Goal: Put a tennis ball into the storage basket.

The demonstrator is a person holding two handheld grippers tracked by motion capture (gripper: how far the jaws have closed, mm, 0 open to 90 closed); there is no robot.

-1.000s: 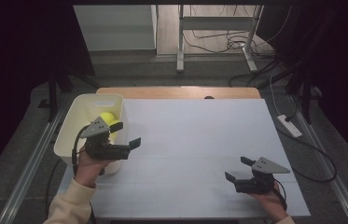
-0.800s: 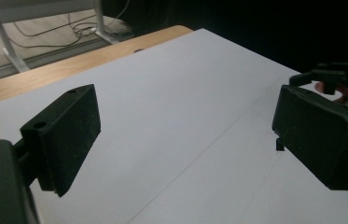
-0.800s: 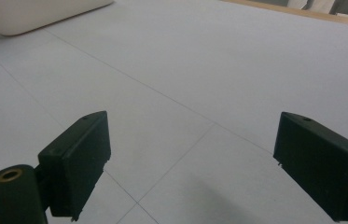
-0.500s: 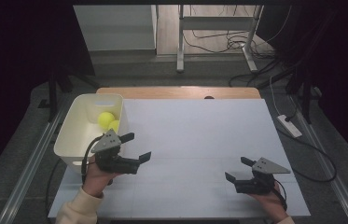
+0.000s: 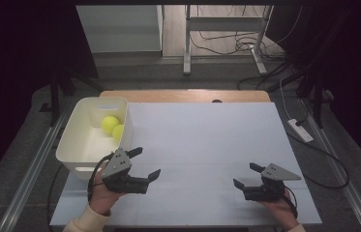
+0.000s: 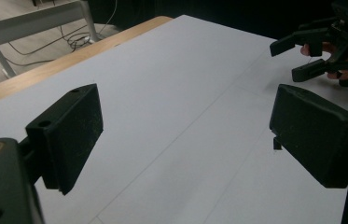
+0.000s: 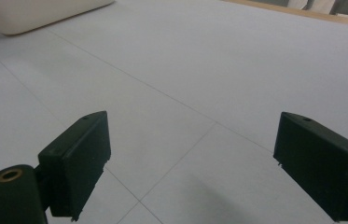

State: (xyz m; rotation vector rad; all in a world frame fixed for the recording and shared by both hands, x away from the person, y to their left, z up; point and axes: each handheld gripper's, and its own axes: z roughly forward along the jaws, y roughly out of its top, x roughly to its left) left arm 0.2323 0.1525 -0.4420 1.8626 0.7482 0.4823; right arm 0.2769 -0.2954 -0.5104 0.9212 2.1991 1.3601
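My left tool [image 5: 145, 163] and right tool [image 5: 244, 176] hover wide, empty, over the counter [image 5: 207, 140]; bin [image 5: 74, 145] wall half-hides one ball [image 5: 118, 132].

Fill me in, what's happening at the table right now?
A person holds a gripper in each hand over the white table. Both the left gripper and the right gripper are open and empty. Two yellow-green balls lie in the white bin at the table's left edge, beside the left gripper.
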